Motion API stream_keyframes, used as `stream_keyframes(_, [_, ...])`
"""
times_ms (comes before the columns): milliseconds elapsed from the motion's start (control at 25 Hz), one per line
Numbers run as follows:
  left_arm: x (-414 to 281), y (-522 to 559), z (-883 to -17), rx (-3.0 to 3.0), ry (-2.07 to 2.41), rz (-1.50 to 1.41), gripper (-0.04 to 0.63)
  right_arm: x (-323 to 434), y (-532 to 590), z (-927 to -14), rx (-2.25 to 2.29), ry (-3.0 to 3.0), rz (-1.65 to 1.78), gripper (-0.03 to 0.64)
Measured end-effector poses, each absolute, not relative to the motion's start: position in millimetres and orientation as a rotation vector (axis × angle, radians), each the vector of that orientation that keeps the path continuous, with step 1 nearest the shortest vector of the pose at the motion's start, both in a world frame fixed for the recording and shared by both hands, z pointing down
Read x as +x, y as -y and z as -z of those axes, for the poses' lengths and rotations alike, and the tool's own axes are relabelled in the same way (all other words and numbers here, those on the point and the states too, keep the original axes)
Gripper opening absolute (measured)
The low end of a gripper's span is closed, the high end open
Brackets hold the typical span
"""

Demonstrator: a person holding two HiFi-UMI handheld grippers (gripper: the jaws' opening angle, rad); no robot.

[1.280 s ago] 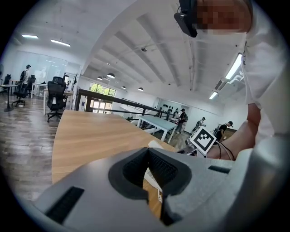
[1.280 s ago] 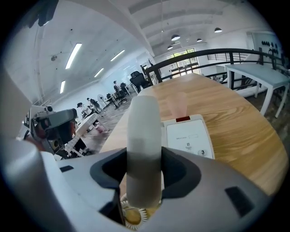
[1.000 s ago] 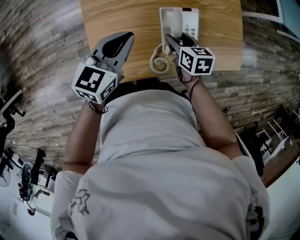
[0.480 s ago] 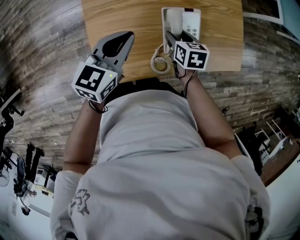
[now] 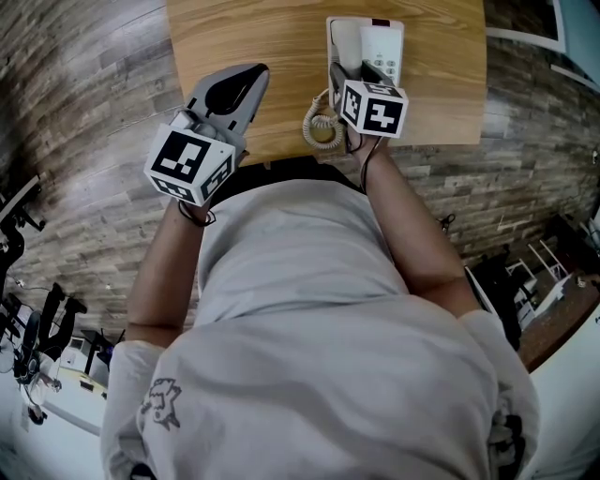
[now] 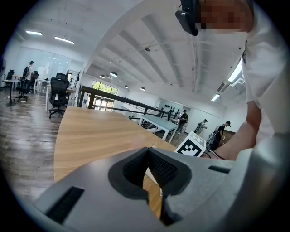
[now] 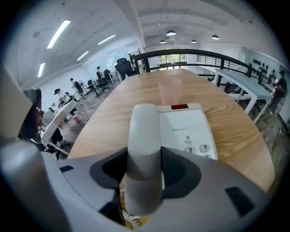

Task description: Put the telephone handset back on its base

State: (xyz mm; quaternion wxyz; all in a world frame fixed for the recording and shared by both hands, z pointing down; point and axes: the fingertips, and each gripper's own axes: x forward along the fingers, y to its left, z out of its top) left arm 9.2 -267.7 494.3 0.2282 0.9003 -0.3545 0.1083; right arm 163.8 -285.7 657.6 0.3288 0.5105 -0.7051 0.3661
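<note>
A pale grey telephone handset [image 7: 144,154] sits between the jaws of my right gripper [image 7: 144,171], whose pads press on both its sides. It runs lengthwise over the left part of the white telephone base [image 7: 188,129], beside the keypad. Whether it rests on the cradle I cannot tell. From the head view, the right gripper [image 5: 349,71] is at the near end of the base [image 5: 384,42], with the handset [image 5: 349,39] stretching away from it. A coiled cord [image 5: 321,127] hangs by the table's near edge. My left gripper [image 5: 246,75] hovers over the table to the left, shut and holding nothing.
The wooden table [image 5: 244,28] is narrow, and its near edge lies just in front of the person's body. A clear plastic cup [image 7: 170,90] stands beyond the base. In the left gripper view, bare wood stretches away ahead of the left gripper [image 6: 147,156].
My right gripper has moved a little left and forward with the handset, closer over the base. The left gripper has stayed where it was.
</note>
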Motion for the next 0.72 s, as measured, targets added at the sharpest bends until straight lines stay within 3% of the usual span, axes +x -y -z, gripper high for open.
stream_keyframes(720, [6.5,263.5,-462.6,2.532,1.006,-0.300,0.006,172.8,286.3,-603.9,1.343,2.002,-0.854,0.259])
